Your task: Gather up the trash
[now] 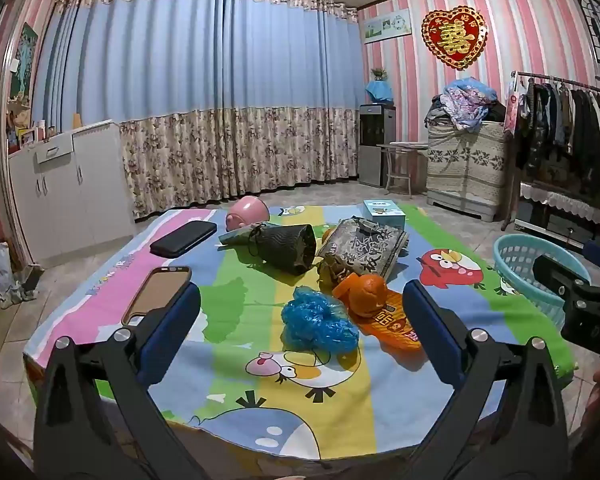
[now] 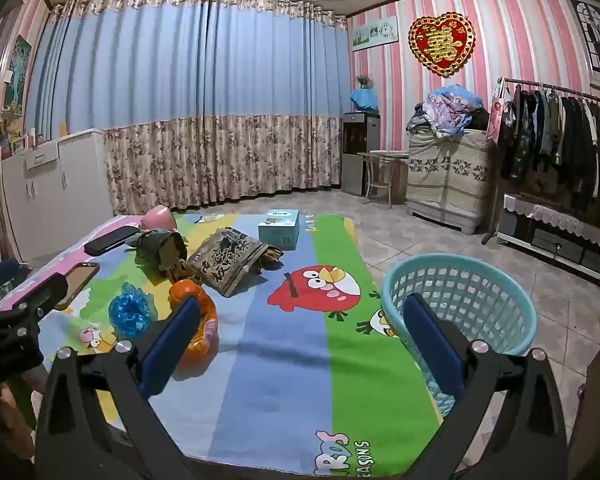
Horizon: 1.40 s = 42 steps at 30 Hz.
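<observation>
On the cartoon-print tablecloth (image 1: 260, 392) lie a crumpled blue plastic wad (image 1: 318, 320), an orange with peel (image 1: 366, 292) on an orange wrapper (image 1: 398, 322), a dark mesh pouch (image 1: 288, 248) and a grey patterned packet (image 1: 364, 250). My left gripper (image 1: 302, 289) is open and empty, hovering in front of the blue wad. The right gripper (image 2: 302, 301) is also open and empty, over the cloth between the orange wrapper (image 2: 204, 332) and a teal plastic basket (image 2: 460, 280) that stands off the table's right edge.
A phone in a brown case (image 1: 158, 294), a black wallet-like case (image 1: 184, 238), a pink piggy bank (image 1: 246, 212) and a tissue box (image 1: 384, 212) also sit on the table. Tiled floor, white cabinets, a clothes rack and curtains surround it.
</observation>
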Each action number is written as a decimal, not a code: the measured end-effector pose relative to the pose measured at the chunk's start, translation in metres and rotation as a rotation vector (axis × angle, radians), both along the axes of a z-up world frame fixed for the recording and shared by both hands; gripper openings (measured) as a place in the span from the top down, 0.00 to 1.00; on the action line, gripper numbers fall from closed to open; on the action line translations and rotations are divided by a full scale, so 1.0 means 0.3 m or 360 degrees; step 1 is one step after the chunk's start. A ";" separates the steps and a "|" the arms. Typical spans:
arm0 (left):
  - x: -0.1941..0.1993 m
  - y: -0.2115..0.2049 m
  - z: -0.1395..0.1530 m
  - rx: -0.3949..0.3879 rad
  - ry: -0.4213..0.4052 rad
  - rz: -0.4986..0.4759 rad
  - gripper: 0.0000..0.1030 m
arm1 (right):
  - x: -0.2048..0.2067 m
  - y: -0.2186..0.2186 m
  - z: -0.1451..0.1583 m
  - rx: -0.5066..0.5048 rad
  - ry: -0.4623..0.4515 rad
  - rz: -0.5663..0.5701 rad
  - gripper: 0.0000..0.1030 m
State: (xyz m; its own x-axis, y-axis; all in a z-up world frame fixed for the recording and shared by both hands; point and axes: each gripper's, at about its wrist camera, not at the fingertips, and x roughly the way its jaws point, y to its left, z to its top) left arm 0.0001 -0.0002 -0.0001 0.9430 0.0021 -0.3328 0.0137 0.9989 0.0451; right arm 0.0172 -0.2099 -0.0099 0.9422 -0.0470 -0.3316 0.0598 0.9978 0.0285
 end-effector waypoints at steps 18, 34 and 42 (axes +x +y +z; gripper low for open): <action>-0.014 -0.006 0.011 0.0000 0.0003 -0.0013 0.05 | -0.009 -0.020 0.018 0.0004 -0.0021 -0.0017 0.04; -0.005 0.014 0.035 0.0015 -0.0007 -0.0015 0.05 | -0.014 -0.019 0.015 0.0009 -0.0036 -0.0025 0.04; -0.008 0.007 0.032 0.0020 -0.0011 -0.0014 0.05 | -0.015 -0.020 0.013 0.0008 -0.0037 -0.0027 0.04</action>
State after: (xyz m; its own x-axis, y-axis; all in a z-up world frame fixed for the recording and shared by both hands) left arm -0.0022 0.0018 0.0094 0.9452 -0.0022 -0.3265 0.0222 0.9981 0.0577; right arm 0.0127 -0.2160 -0.0060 0.9489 -0.0612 -0.3097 0.0758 0.9965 0.0353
